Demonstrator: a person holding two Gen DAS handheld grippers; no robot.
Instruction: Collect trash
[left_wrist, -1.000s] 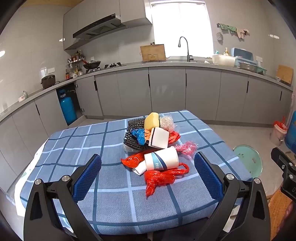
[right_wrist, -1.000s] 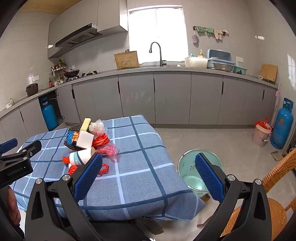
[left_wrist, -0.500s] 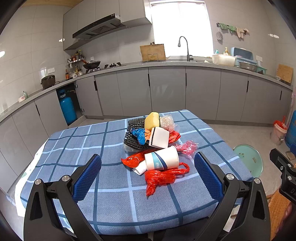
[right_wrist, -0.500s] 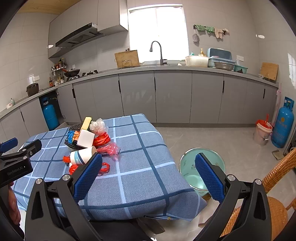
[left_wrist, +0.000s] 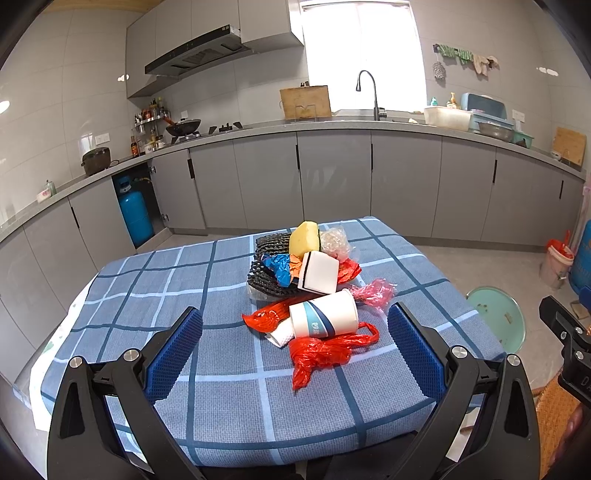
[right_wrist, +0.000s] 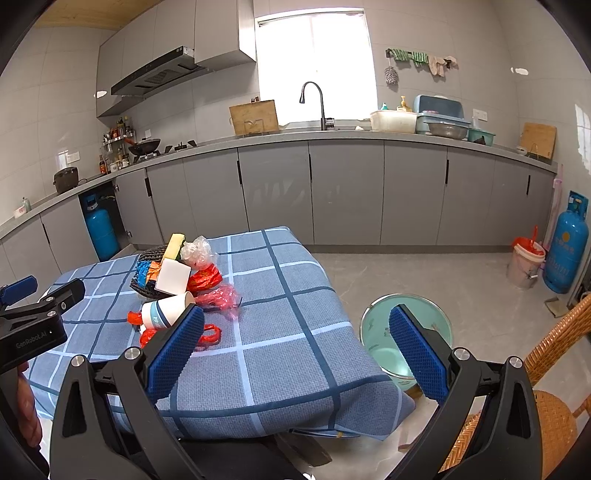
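A heap of trash lies mid-table on the blue checked cloth (left_wrist: 147, 280): a tipped paper cup (left_wrist: 324, 318), a red plastic bag (left_wrist: 321, 350), a pink bag (left_wrist: 373, 291), a white sponge block (left_wrist: 319, 272), a yellow sponge (left_wrist: 303, 238), a blue wrapper (left_wrist: 277, 266) and black netting (left_wrist: 269, 284). My left gripper (left_wrist: 294, 350) hovers open at the near table edge, the cup and red bag in front of its fingers. My right gripper (right_wrist: 294, 349) is open too, over the table's right corner. The cup (right_wrist: 166, 308) sits left of its left pad.
A pale green basin (right_wrist: 406, 339) stands on the floor right of the table. A wicker chair (right_wrist: 554, 406) is at the near right. A small lidded bin (right_wrist: 526, 264) and a blue gas cylinder (right_wrist: 565, 247) stand by the grey cabinets (right_wrist: 343, 195).
Both grippers stay open and nearly still. The right view has shifted slightly, so the table looks a little closer and more to the left.
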